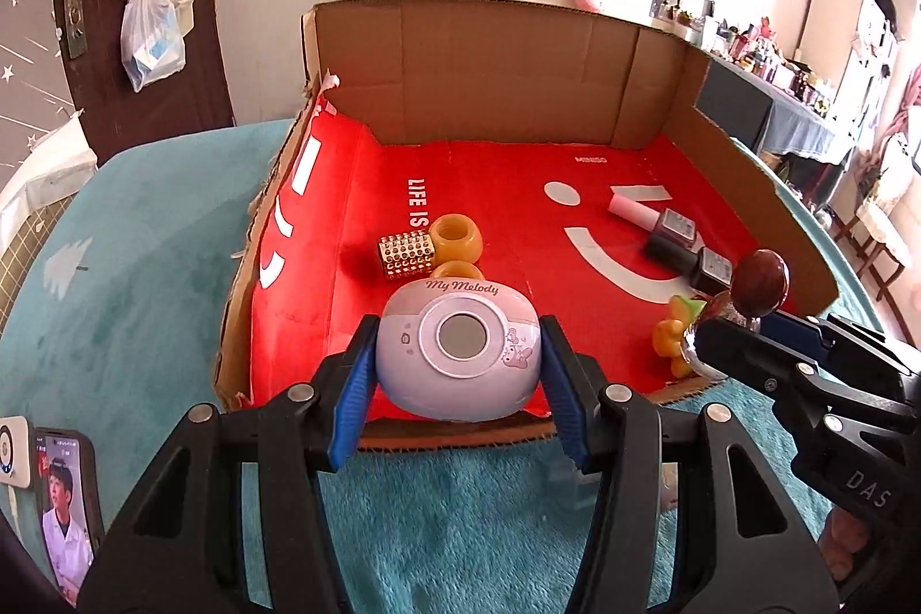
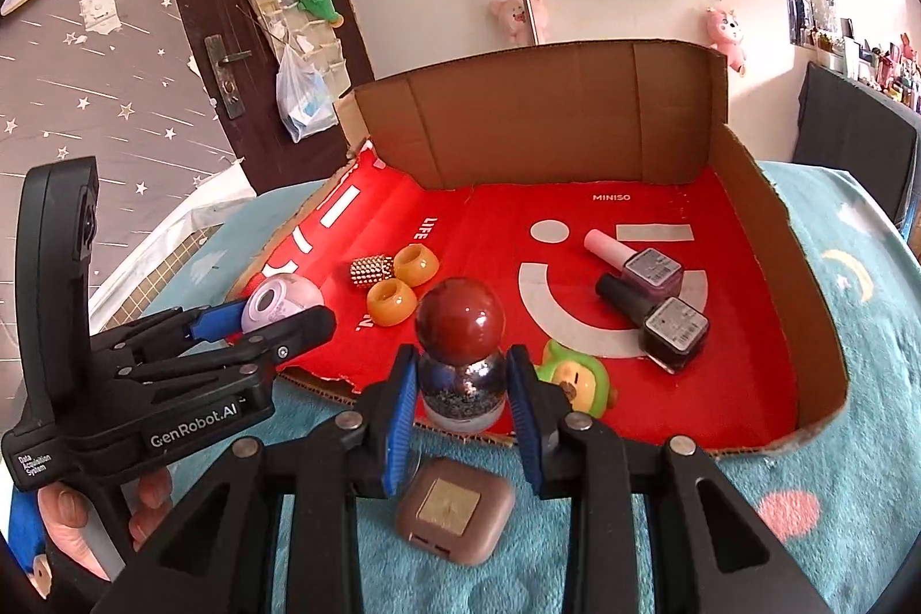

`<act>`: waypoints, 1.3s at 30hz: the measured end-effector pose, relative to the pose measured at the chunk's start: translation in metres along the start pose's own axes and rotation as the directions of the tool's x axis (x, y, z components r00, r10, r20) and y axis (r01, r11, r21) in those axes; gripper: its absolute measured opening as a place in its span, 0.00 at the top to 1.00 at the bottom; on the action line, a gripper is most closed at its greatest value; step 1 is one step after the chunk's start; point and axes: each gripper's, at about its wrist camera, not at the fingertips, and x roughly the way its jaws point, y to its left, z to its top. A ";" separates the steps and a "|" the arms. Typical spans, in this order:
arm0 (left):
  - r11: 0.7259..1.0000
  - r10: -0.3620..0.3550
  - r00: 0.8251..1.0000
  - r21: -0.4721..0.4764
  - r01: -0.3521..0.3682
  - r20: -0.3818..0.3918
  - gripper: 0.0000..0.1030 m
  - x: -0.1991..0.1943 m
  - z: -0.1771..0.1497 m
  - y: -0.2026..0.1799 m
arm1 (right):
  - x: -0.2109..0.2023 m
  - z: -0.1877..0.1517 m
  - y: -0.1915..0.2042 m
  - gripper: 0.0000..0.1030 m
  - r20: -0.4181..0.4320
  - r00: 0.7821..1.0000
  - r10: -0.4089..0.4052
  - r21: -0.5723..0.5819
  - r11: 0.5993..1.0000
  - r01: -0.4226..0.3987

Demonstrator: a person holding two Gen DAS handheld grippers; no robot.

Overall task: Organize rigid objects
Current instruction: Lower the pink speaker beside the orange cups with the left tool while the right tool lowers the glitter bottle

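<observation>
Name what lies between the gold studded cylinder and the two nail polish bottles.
Two amber rings beside the cylinder, then bare red cardboard up to the bottles; right wrist view.

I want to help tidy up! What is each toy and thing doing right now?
My Melody case: gripped by the left gripper.
Glitter bottle: upright, gripped by the right gripper.
Two nail polish bottles: lying in the cardboard tray.
Two amber rings: lying in the tray.
Studded gold tube: lying down.
Brown square case: outside tray, on the blanket.
</observation>
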 end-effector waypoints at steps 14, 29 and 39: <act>1.000 -0.008 0.998 0.013 0.009 -0.065 0.51 0.030 0.003 0.002 | 0.033 0.009 -0.003 0.68 -0.049 0.999 0.003 -0.004 1.000 -0.003; 1.000 -0.015 0.993 0.021 0.018 -0.114 0.51 0.052 0.001 0.003 | 0.054 0.009 -0.002 0.68 -0.083 0.997 0.002 -0.034 0.999 -0.005; 1.000 -0.003 0.992 0.016 0.005 -0.123 0.51 0.065 0.004 0.005 | 0.059 0.019 -0.007 0.68 -0.069 0.994 -0.082 -0.059 0.995 0.078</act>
